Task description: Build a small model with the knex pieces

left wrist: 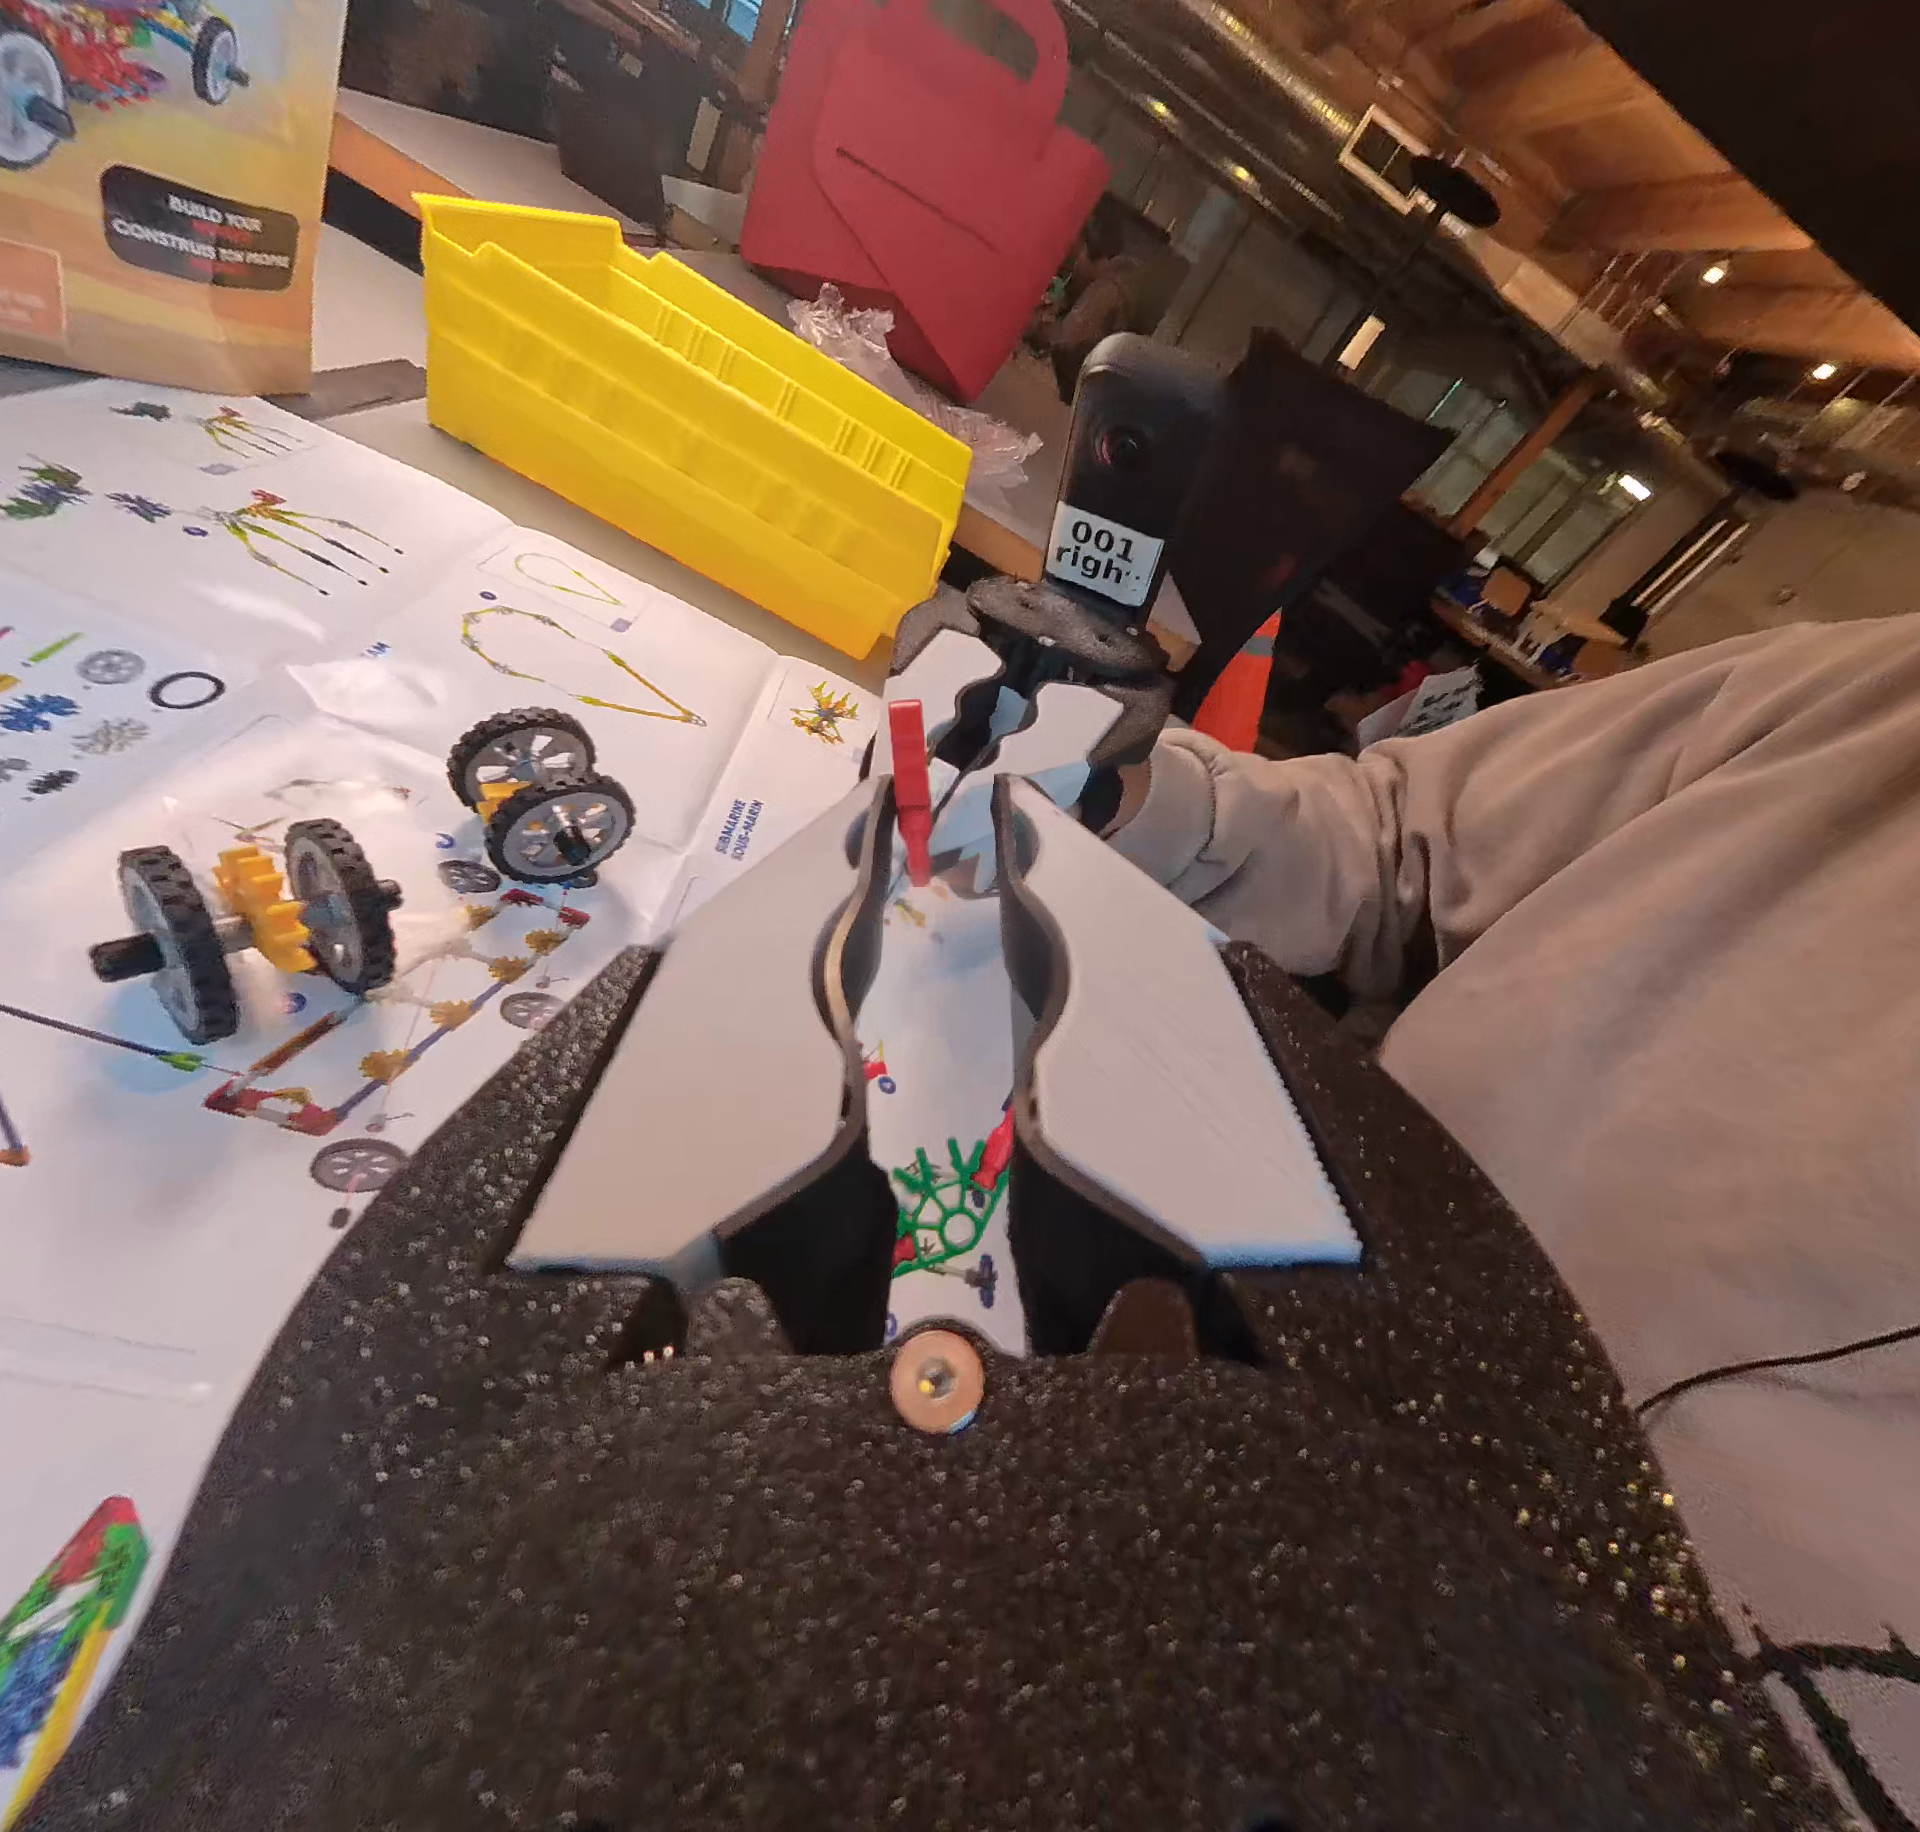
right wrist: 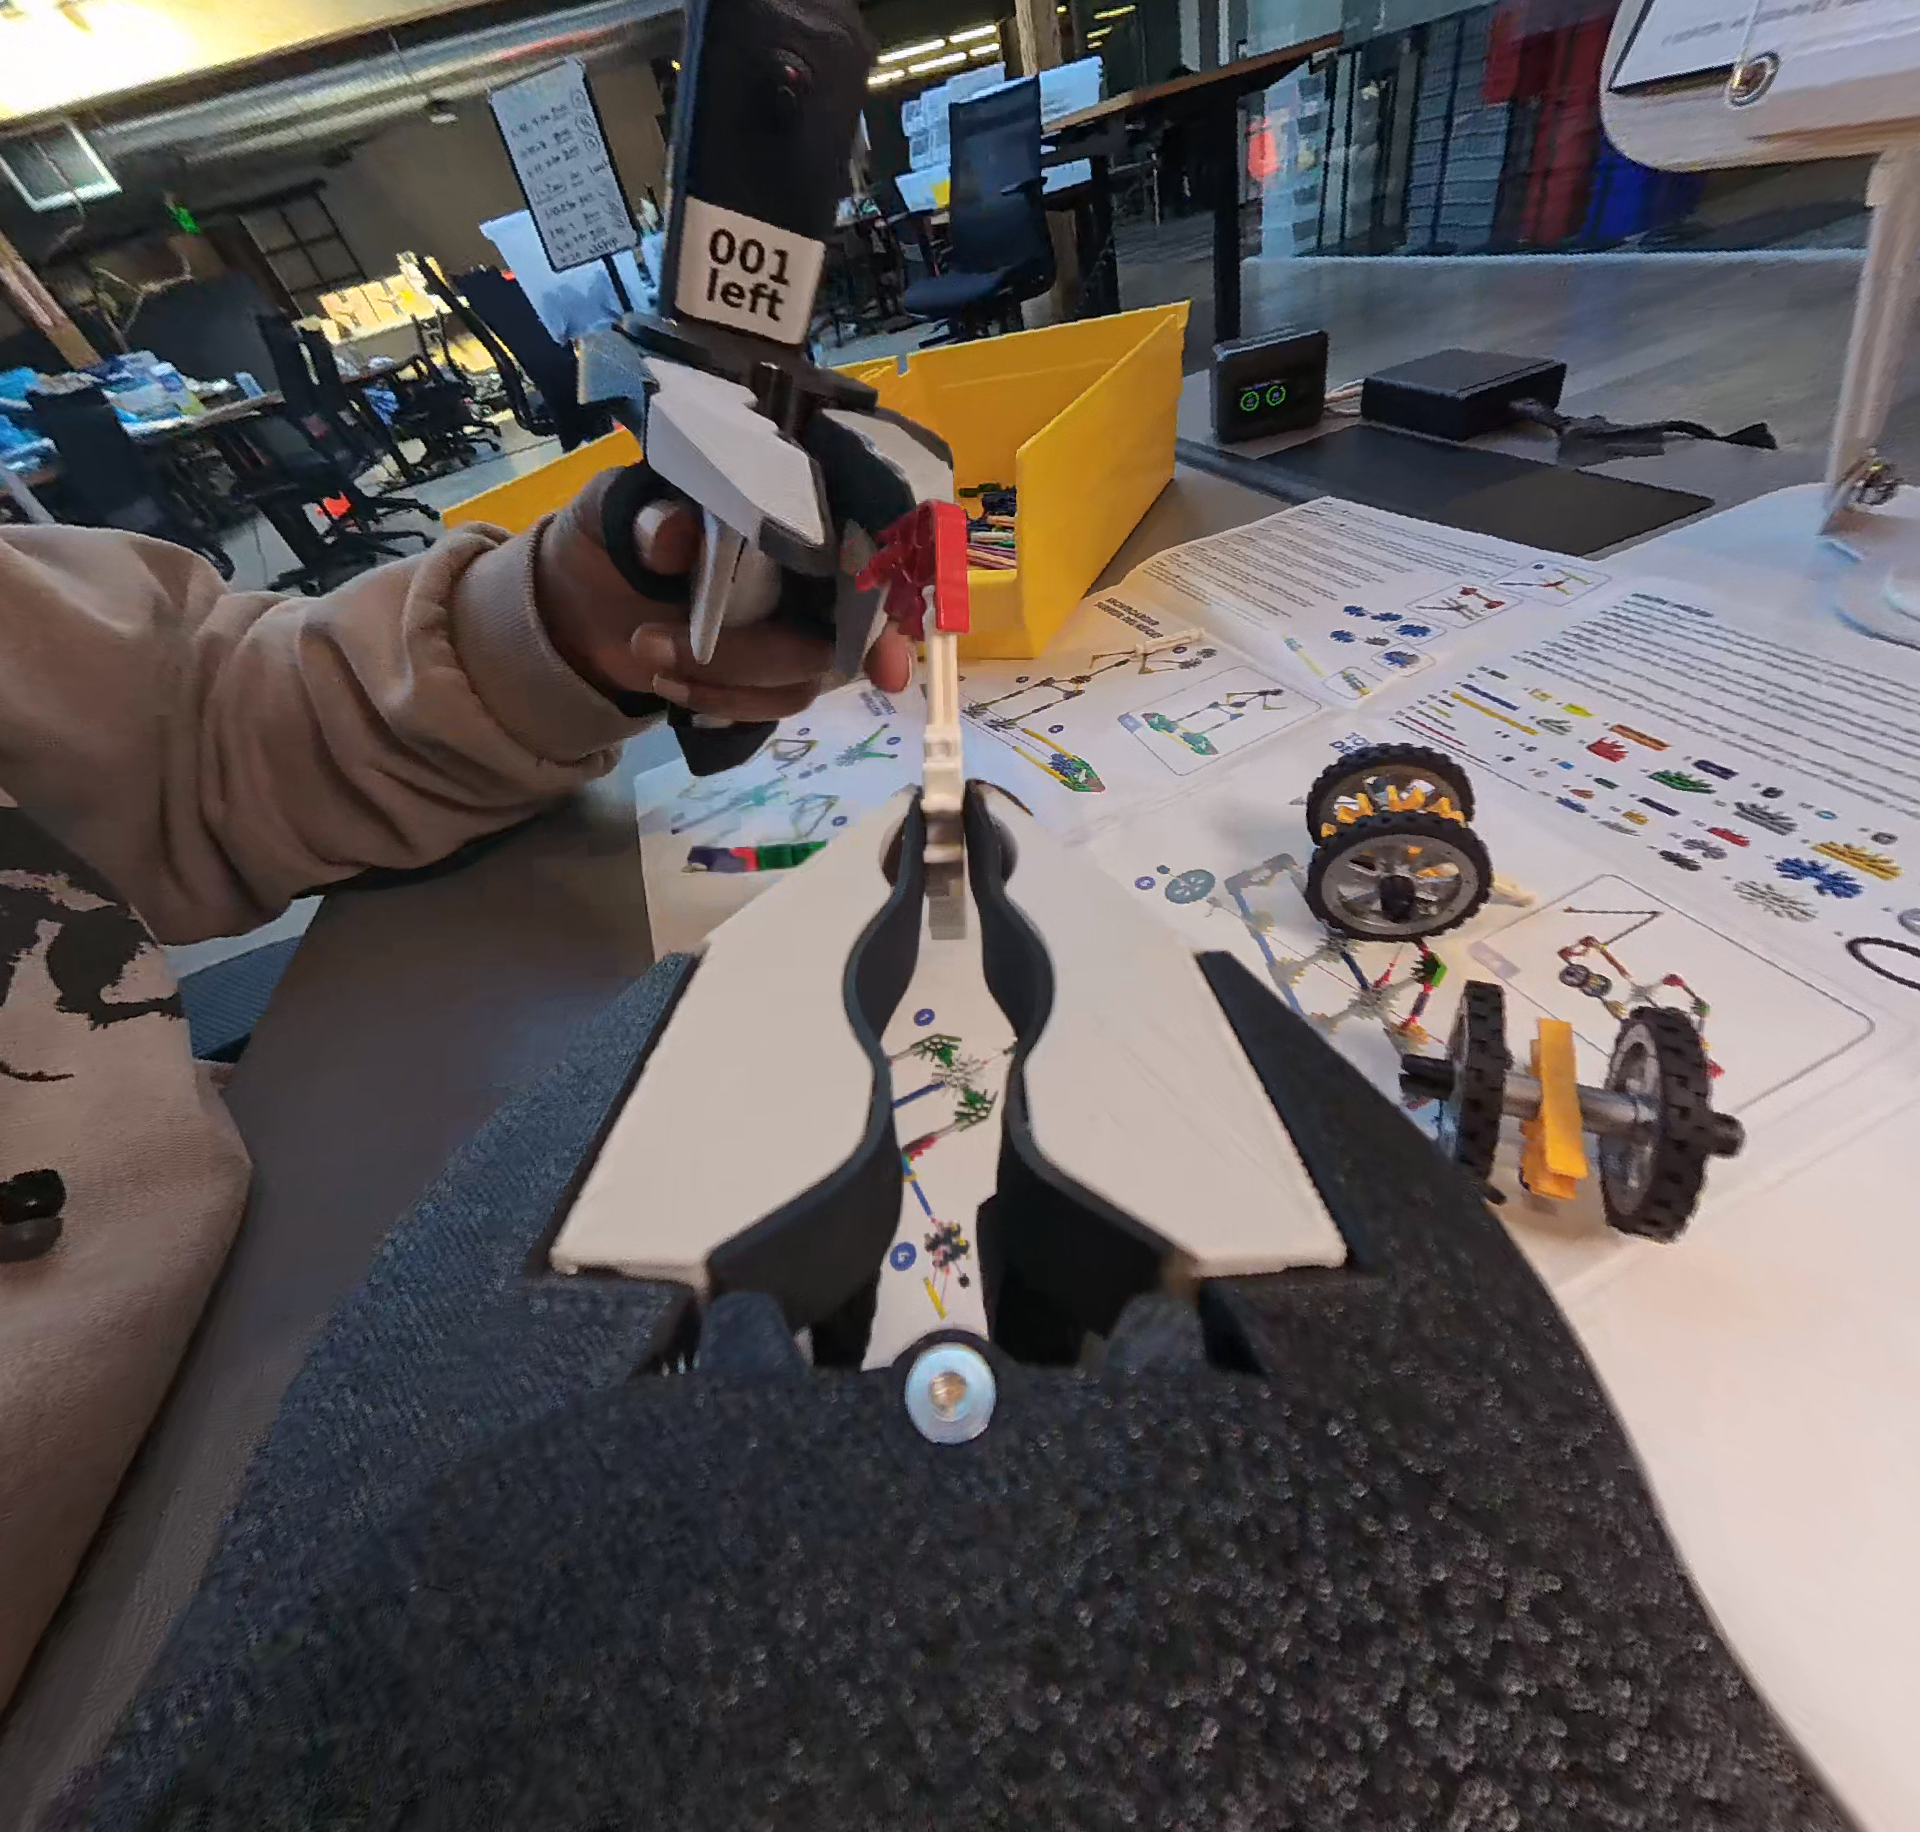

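Observation:
My right gripper [right wrist: 943, 818] is shut on the lower end of a white rod [right wrist: 940, 722] and holds it upright above the table. A red connector [right wrist: 925, 564] sits on the rod's top end. My left gripper [left wrist: 945, 795] is at that connector [left wrist: 910, 795]. The connector stands edge-on between the fingertips, against the left finger [left wrist: 810, 899], with a gap to the other finger. The jaws stand apart. The right gripper [left wrist: 987, 743] faces me just beyond it. In the right wrist view the left gripper [right wrist: 790, 619] hangs over the connector, held by a hand in a beige sleeve [right wrist: 312, 691].
A printed instruction sheet [left wrist: 312, 639] covers the table. Two wheel-and-axle assemblies [left wrist: 540, 795] [left wrist: 249, 930] lie on it, also seen in the right wrist view [right wrist: 1392, 847] [right wrist: 1579, 1117]. A yellow bin [left wrist: 675, 411] [right wrist: 1091, 411] holds loose parts behind. A red carrier [left wrist: 914, 151] and a toy box [left wrist: 156, 120] stand farther back. Some 4 cm of space lies between my two pairs of fingers.

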A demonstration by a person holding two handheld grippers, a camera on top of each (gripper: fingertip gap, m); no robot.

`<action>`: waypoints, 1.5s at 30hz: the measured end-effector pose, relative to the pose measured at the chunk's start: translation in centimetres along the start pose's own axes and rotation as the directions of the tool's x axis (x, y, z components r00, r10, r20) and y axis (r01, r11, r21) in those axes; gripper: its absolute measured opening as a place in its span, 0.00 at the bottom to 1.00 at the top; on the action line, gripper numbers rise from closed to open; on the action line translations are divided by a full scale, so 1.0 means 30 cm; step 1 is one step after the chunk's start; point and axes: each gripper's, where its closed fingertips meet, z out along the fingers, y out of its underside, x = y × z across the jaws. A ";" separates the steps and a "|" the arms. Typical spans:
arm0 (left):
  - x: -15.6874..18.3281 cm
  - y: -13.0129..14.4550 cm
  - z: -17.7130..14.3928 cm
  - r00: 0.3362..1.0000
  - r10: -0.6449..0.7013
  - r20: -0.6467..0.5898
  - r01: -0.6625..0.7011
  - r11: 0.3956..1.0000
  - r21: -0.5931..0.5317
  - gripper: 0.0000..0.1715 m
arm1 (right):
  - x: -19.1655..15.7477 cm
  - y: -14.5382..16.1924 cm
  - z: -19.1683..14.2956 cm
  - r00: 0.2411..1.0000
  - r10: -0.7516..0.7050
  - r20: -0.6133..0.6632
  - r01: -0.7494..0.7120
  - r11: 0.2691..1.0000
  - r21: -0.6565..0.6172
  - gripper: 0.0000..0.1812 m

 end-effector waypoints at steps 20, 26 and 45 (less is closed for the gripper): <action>0.048 0.142 0.037 0.973 0.227 -0.039 -0.229 0.936 -0.268 0.00 | -0.126 -0.076 -0.037 0.973 0.019 0.230 -0.034 0.998 0.061 0.16; 0.052 0.152 0.055 0.955 0.295 -0.030 -0.291 0.915 -0.280 0.01 | -0.117 -0.051 -0.022 0.982 -0.024 0.187 0.019 0.999 0.029 0.02; -0.072 0.038 0.069 0.985 -0.072 0.159 0.061 0.996 0.071 0.00 | 0.002 -0.085 0.002 0.793 -0.488 -0.364 0.505 0.861 -0.054 0.02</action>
